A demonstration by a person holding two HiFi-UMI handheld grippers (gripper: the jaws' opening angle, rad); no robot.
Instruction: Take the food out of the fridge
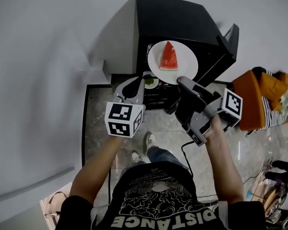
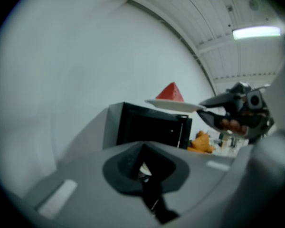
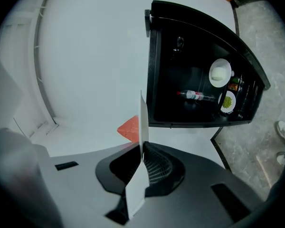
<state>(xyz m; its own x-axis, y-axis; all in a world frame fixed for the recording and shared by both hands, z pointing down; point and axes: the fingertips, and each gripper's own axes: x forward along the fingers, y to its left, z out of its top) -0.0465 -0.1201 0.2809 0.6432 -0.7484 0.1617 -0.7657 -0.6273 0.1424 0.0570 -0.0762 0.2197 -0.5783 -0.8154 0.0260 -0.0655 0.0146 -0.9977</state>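
A white plate [image 1: 185, 63] carrying a red watermelon wedge [image 1: 169, 56] hangs above the front of the black fridge [image 1: 175, 18]. My right gripper [image 1: 181, 82] is shut on the plate's near rim. In the right gripper view the plate [image 3: 143, 122] stands edge-on between the jaws, with the wedge [image 3: 130, 128] behind it. My left gripper [image 1: 133, 85] is shut and empty, just left of the plate. In the left gripper view, the plate [image 2: 173, 105] and wedge [image 2: 171, 92] float above the fridge [image 2: 147, 127]. Inside the open fridge [image 3: 199, 37] are a white bowl [image 3: 220, 73], a bottle [image 3: 197, 96] and a small dish of greens [image 3: 226, 100].
The fridge door [image 1: 230, 40] stands open to the right. An orange garment [image 1: 257, 97] lies over something at the right. A white wall [image 1: 48, 56] runs along the left. The person's shoes [image 1: 149, 140] stand on the stone floor in front of the fridge.
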